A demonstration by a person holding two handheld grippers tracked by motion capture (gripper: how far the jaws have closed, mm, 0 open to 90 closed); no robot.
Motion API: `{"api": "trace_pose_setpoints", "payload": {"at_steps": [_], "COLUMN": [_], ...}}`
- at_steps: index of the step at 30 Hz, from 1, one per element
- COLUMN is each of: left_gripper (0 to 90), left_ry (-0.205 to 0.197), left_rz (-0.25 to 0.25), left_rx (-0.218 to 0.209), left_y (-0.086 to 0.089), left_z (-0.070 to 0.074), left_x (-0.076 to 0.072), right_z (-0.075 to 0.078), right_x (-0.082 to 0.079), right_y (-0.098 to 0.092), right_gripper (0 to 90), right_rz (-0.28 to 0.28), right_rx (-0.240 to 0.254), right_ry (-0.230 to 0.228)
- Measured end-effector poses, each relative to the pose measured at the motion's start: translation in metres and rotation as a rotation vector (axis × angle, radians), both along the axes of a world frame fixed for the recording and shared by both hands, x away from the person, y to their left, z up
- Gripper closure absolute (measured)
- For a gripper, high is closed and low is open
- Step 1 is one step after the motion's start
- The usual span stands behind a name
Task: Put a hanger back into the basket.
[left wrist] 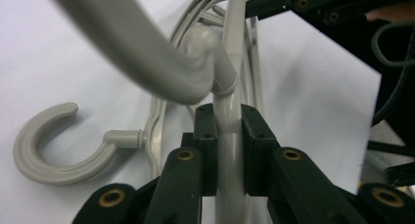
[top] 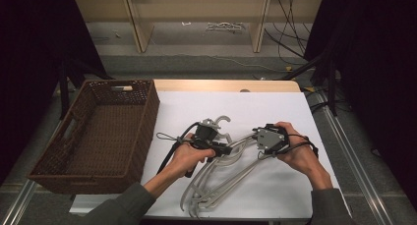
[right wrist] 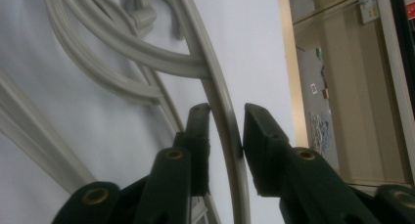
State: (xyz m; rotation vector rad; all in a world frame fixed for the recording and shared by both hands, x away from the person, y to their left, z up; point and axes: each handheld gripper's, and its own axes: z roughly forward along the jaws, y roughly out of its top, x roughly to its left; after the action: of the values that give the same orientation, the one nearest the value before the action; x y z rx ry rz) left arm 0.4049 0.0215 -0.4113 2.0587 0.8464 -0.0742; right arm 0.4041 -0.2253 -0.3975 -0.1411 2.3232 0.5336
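On the white surface (top: 275,107), pale grey plastic coat hangers (top: 216,185) lie bunched near the front edge. The left tongs (left wrist: 228,131) are clamped on one hanger's bar under its hook; the right tongs (right wrist: 226,131) straddle another bar, slightly parted. A brown wicker basket (top: 74,173) stands to the left.

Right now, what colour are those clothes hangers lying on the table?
Pale grey plastic hangers, clearest in the left gripper view.

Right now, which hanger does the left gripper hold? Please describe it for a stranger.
On the white table cover, right of the brown wicker basket, lies a pile of grey plastic hangers. The held hanger is the one clamped in the left gripper, just below its hook's neck.
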Motion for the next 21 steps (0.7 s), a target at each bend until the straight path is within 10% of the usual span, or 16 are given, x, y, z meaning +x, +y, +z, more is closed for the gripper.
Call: {"api": "trace_pose_setpoints", "payload": {"at_steps": [5, 12, 21], "left_gripper": [79.2, 79.2, 79.1], "left_ry": [0.006, -0.023, -0.096], "left_rz": [0.019, 0.045, 0.108], "left_rx": [-0.010, -0.032, -0.025], "left_y": [0.006, 0.016, 0.039], "left_z": [0.018, 0.038, 0.069], "left_x": [0.003, 0.008, 0.019], "right_z": [0.013, 0.044, 0.056], "right_x": [-0.009, -0.019, -0.026], "right_y": [0.002, -0.005, -0.010], "right_gripper": [57.9, 37.0, 30.7], "right_rz": [-0.068, -0.206, -0.286], "right_rx": [0.114, 0.413, 0.597], "right_ry": [0.010, 0.008, 0.029]}}
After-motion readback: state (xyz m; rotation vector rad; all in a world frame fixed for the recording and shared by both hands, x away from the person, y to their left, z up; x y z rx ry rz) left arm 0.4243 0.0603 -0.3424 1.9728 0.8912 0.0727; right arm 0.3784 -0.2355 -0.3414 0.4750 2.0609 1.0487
